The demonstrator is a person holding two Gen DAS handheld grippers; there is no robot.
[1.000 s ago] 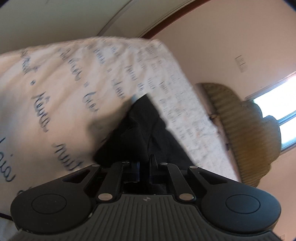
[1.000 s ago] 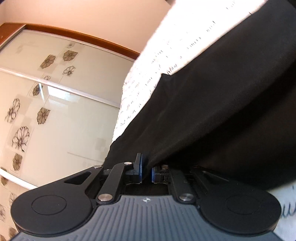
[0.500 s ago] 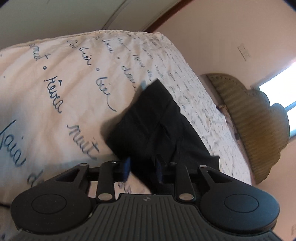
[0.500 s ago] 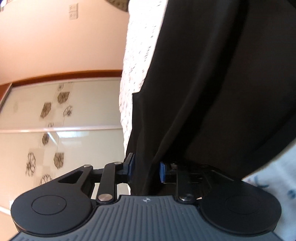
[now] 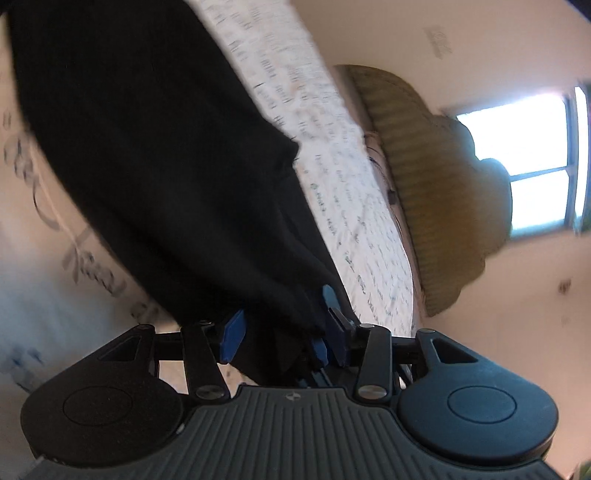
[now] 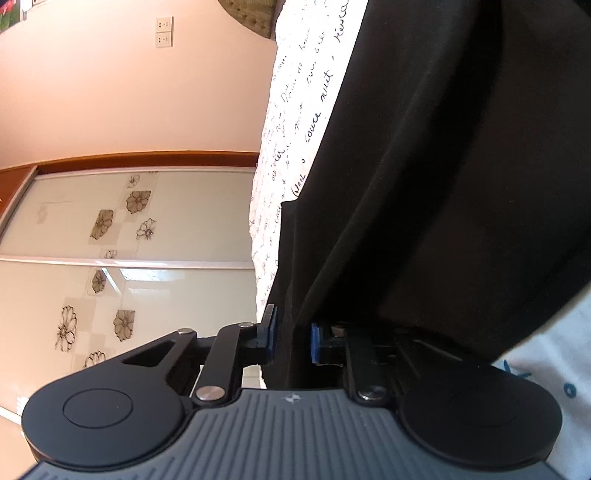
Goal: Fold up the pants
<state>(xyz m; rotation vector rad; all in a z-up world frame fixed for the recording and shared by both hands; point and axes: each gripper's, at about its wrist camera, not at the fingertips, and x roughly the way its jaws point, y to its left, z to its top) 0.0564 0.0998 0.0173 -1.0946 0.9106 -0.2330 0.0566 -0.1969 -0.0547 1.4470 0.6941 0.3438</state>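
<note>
Black pants point(image 5: 155, 155) lie on a white bedsheet point(image 5: 332, 155) printed with handwriting. In the left wrist view the left gripper point(image 5: 280, 328) is open, its blue pads wide apart with pants fabric lying loose between them. In the right wrist view the pants point(image 6: 461, 166) fill the right side. The right gripper point(image 6: 291, 339) is open, its blue pads apart on either side of a hanging fold of the fabric. The gripper bodies hide the cloth's lower edge.
An olive ribbed headboard point(image 5: 436, 192) and a bright window point(image 5: 535, 166) stand beyond the bed in the left wrist view. A flower-patterned sliding wardrobe door point(image 6: 122, 258) and a wall socket point(image 6: 164, 31) are left of the bed edge point(image 6: 266, 184) in the right wrist view.
Both grippers went from shut on the pants to open. The left view swung and moved close over the pants; the right view rotated along the bed edge.
</note>
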